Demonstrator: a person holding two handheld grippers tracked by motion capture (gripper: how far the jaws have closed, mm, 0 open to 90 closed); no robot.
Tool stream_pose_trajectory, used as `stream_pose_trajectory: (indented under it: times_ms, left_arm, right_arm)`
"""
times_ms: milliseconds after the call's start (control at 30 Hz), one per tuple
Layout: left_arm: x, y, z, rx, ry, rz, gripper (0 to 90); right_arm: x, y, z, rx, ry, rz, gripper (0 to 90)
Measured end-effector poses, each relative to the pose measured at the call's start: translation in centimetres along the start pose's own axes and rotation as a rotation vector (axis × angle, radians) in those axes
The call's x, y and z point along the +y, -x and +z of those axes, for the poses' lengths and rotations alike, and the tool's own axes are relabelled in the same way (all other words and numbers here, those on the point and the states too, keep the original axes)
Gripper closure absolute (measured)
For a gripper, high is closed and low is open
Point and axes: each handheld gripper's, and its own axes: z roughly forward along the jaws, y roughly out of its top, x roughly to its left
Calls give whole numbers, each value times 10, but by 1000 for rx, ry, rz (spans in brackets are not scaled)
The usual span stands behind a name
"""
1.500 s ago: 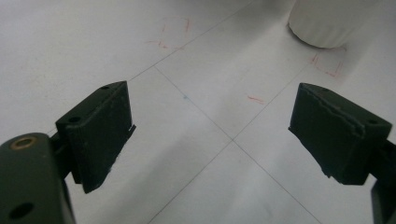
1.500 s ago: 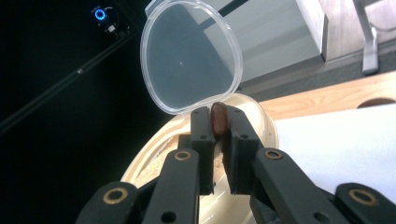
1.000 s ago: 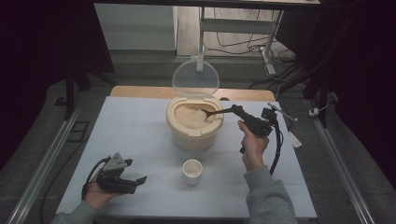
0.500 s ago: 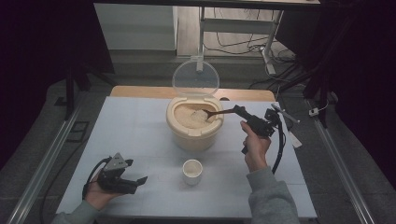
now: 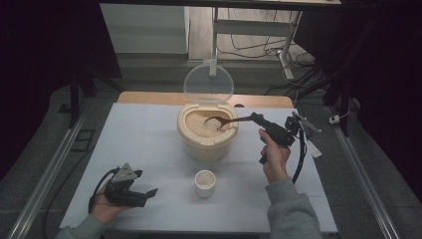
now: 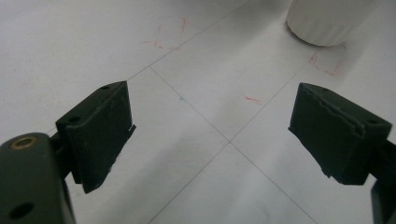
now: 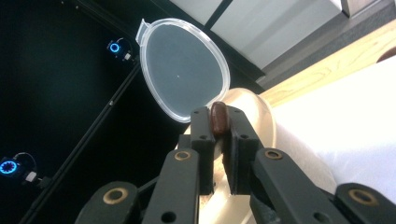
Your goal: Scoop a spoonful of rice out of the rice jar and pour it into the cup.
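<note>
- Two tongs are in play, and just one is at work: the right tongs (image 5: pixel 257 118) are clamped tight on the handle end of a brown spoon (image 5: pixel 225 121), whose end is seen pinched between the pads in the right gripper view (image 7: pixel 219 119).
- The spoon is held nearly level, reaching in from the right, so that its bowl can be dipped into the rice (image 5: pixel 203 127) inside the tub (image 5: pixel 206 144); a grip at the far end of the handle appears chosen to keep the tongs clear of the tub's rim.
- The tub is set at the middle of the worktop (image 5: pixel 144 144), toward the far edge, with its clear lid (image 5: pixel 208 82) stood upright behind it, so the opening is left free for scooping from the near and right sides.
- A small white cup (image 5: pixel 205 182) is placed just in front of the tub, toward the near edge, apart from it; it is judged to be where the scooped rice is meant to be tipped, the short path limiting spills.
- The left tongs (image 5: pixel 144 195) are rested near the worktop's near left corner with the jaws spread wide and nothing between them; in the left gripper view the pads (image 6: pixel 100 135) are seen over bare worktop, with the cup's base (image 6: pixel 327 21) farther off.
- That hand is judged to be parked out of the way, ready to steady the cup if needed.
</note>
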Motion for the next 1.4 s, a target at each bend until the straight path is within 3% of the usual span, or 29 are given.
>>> stream_pose_trajectory:
  times_ms: [233,733,967,1400]
  left_arm:
    - [0,0,0,1,0,-1,133]
    - [0,0,1,1,-2,-1,133]
    - [1,0,1,0,-3,0,133]
    - [1,1,1,-1,-3,0,134]
  right_arm:
    - [2,3,-2,17,-1,35,834]
    - [5,-3,-7,41,0,35,834]
    - [4,-6,-7,44,-20,24,834]
    - [4,-5,-13,72,-49,45,834]
